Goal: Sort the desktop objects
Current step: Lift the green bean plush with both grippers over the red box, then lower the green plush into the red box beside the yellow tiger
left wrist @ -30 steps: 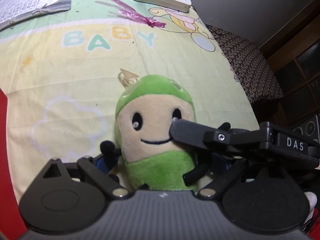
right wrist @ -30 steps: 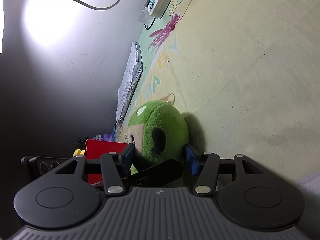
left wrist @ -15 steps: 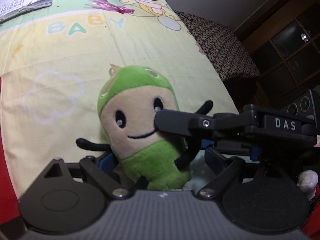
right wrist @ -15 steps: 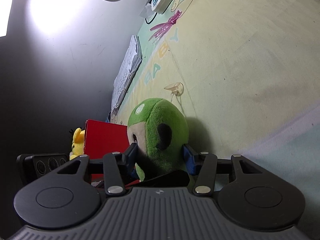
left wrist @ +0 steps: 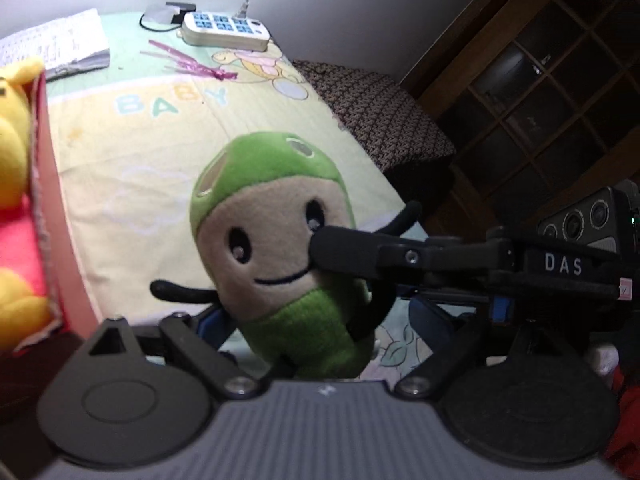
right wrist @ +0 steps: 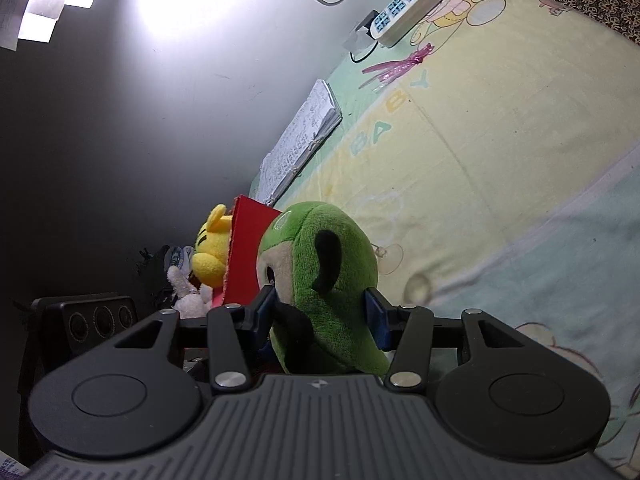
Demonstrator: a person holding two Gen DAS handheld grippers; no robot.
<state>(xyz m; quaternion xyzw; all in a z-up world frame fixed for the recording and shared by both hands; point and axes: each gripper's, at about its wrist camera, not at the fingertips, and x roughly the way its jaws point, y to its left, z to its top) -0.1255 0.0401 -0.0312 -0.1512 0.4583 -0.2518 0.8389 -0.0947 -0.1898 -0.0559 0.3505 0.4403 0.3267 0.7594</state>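
A green plush toy with a beige smiling face and black arms is held up above the baby-print cloth. My right gripper is shut on the green plush toy, its blue pads pressing both sides. In the left wrist view the right gripper comes in from the right across the toy's face. My left gripper is open, its fingers either side of the toy's lower body. A red box with a yellow plush toy inside stands at the left.
A white power strip with a cable lies at the far edge by the wall. An open notebook lies at the far left. A pink ribbon lies on the cloth. A suction cup lies on the cloth behind the toy.
The green plush toy has been lifted off the cloth in my right gripper and carried left. The red box with the yellow plush toy has come into view.
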